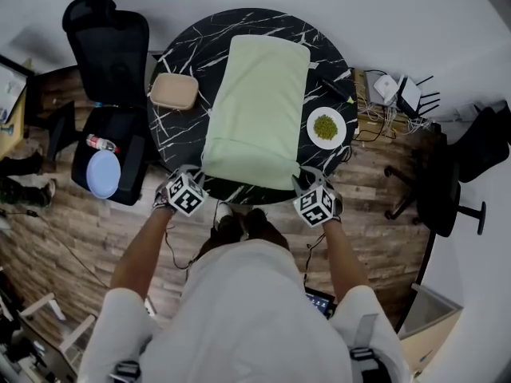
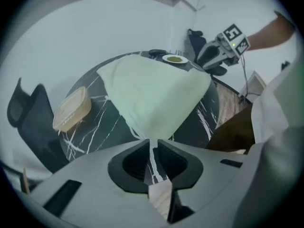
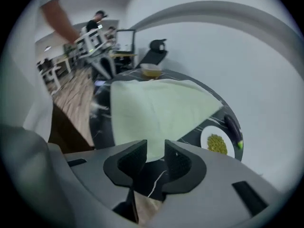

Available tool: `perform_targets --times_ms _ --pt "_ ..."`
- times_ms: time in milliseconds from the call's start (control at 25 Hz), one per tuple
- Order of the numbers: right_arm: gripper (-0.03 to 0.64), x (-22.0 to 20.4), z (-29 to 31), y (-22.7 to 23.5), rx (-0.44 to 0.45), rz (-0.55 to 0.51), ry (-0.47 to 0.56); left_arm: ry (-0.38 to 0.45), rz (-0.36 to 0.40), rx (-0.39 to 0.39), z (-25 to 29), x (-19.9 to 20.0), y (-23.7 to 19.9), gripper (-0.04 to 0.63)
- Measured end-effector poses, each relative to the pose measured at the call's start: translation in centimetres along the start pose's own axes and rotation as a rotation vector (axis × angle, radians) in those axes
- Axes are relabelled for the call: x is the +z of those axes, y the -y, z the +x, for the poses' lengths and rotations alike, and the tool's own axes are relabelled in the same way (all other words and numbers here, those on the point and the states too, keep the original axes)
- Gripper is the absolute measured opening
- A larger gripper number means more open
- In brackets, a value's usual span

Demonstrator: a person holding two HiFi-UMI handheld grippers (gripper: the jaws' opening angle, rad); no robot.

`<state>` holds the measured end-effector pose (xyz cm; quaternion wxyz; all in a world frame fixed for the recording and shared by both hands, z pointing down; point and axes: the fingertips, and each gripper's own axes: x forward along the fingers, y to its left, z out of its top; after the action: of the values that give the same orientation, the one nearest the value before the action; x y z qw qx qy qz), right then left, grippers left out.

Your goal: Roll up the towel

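A pale green towel lies lengthwise on the round black marble table, and its near end is doubled over into a thick fold. My left gripper is at the fold's near left corner. In the left gripper view the left gripper is shut, with the towel pinched in the thin slit between its pads. My right gripper is at the near right corner. In the right gripper view the right gripper has its jaws apart, and the towel edge lies loosely between the tips.
A tan lidded container sits left of the towel. A white plate of green bits and a dark long item sit to its right. A black office chair stands at the left, and another chair stands at the right.
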<state>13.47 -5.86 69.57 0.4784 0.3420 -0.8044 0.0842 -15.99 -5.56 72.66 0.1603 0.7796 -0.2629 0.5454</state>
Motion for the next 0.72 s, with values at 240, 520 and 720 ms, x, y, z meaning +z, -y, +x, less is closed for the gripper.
perform_targets --times_ms 240,520,720 --pt "0.111 -1.8 0.2 -7.5 0.143 -0.205 -0.058 -0.043 0.307 -0.024 1.4 1.4 1.5 0.115" --pt "0.133 -4.0 2.2 -7.9 0.202 -0.178 -0.189 -0.163 0.313 -0.023 2.9 -0.5 1.1 0.109" --pt "0.006 -4.0 1.8 -7.4 0.167 -0.178 -0.191 -0.141 0.274 -0.018 2.5 -0.7 1.2 0.027"
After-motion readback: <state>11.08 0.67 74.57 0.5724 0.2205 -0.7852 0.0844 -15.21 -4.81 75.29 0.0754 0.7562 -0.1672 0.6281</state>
